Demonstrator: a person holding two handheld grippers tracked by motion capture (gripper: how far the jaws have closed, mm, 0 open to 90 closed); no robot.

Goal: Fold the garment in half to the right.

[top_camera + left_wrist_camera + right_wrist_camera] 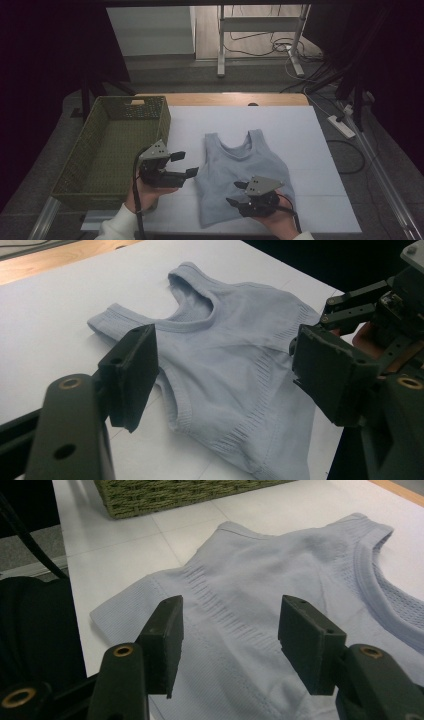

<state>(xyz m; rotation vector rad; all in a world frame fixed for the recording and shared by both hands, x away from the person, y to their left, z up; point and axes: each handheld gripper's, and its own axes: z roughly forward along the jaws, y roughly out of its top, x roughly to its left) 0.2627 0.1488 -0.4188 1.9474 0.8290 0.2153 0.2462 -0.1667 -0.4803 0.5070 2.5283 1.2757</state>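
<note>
A light blue tank top point(240, 170) lies flat on the white table cover, neck toward the far side. My left gripper point(185, 164) hovers just left of the top, between it and the basket, pointing right with its jaws open and nothing between them. In the left gripper view the top point(235, 365) spreads out beyond the open left gripper point(230, 375). My right gripper point(235, 193) stands over the top's near right part, open. In the right gripper view the ribbed cloth point(280, 570) lies under the open right gripper point(237, 635), and I cannot tell whether its fingertips touch it.
An olive woven basket point(82, 150) stands at the table's left, its wall point(165, 495) also seen from the right gripper. The white cover point(300, 135) ends in a bare wooden strip point(225, 99) at the back. A power strip point(341, 126) and cables lie on the floor at right.
</note>
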